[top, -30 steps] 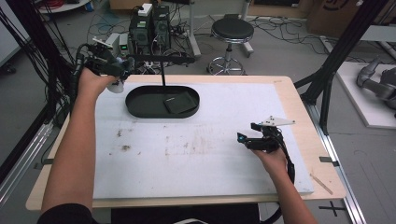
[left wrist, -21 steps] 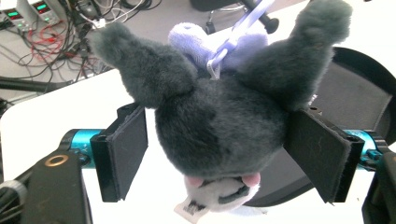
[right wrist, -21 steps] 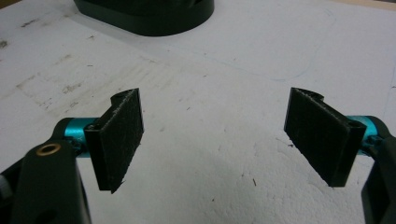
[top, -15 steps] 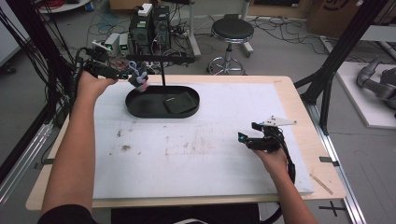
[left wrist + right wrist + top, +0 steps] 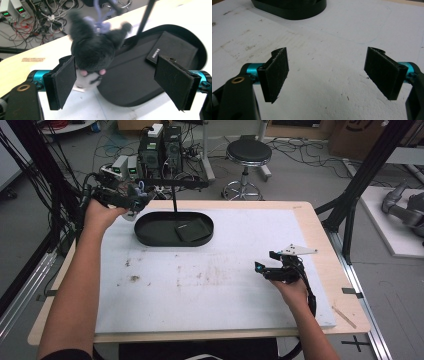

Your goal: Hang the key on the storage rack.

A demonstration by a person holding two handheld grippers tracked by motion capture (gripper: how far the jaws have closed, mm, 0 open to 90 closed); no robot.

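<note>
The right gripper rests low over the bare white mat, jaws wide and empty, parked clear of the work. Farther off, the left gripper hovers, jaws wide, at the near-left rim of the black oval tray. The dark plush toy sits between them, apparently untouched, overlapping that rim, probably just released or about to be gripped.

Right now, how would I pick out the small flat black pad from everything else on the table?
Find the black oval tray at the far left of the white table. The flat black pad lies inside its right end, square-cornered, beside the thin upright post.
</note>
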